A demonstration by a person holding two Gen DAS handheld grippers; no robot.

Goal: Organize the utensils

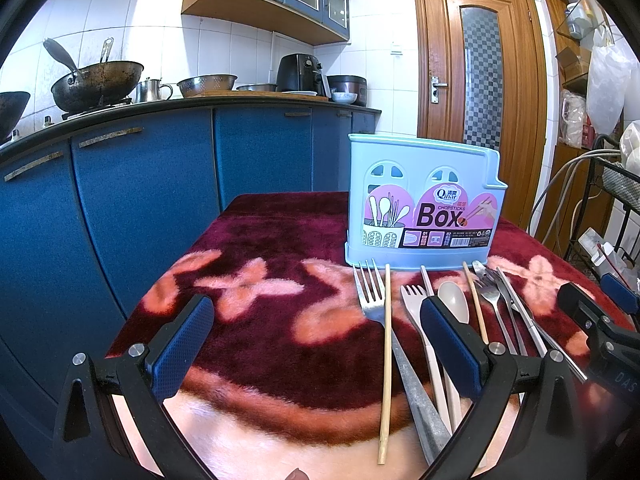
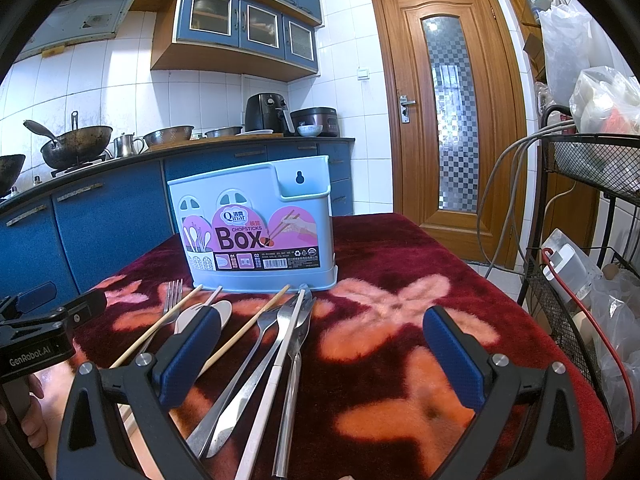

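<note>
A light blue chopsticks box [image 1: 422, 208] stands upright on the red floral cloth [image 1: 272, 272]; it also shows in the right wrist view [image 2: 256, 232]. In front of it lie several utensils: a metal fork [image 1: 370, 292], a wooden chopstick [image 1: 386, 360], a beige plastic fork [image 1: 414, 300], a beige spoon [image 1: 454, 300], a second chopstick [image 1: 476, 304] and metal cutlery [image 1: 508, 308]. My left gripper [image 1: 316, 340] is open and empty, low over the cloth left of the utensils. My right gripper [image 2: 320, 344] is open and empty over the metal forks [image 2: 280, 328].
Blue kitchen cabinets [image 1: 140, 200] with a wok [image 1: 96, 84] on the counter stand behind the table. A wooden door [image 2: 448, 120] is at the back right. A black wire rack [image 2: 592, 208] with bags and cables stands to the right of the table.
</note>
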